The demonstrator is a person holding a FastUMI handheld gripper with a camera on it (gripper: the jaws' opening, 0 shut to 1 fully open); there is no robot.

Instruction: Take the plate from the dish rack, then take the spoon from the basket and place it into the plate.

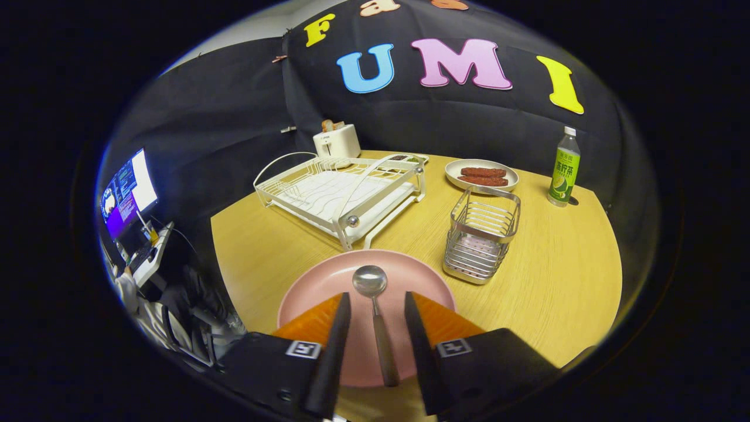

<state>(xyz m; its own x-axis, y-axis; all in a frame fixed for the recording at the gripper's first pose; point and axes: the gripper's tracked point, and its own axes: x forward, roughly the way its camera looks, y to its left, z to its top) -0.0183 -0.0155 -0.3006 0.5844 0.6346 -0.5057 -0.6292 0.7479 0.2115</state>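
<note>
No wording can be made out. The green bottle [564,168], far right of the dish rack [343,193], carries a label too small to tell. The gripper [377,296], fingers parted near the rack, bears two square black-and-white coded markers [303,349].

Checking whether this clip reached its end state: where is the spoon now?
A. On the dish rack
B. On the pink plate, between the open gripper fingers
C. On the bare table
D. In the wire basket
B: the spoon lies on the pink plate, untouched between the open gripper fingers.
</note>
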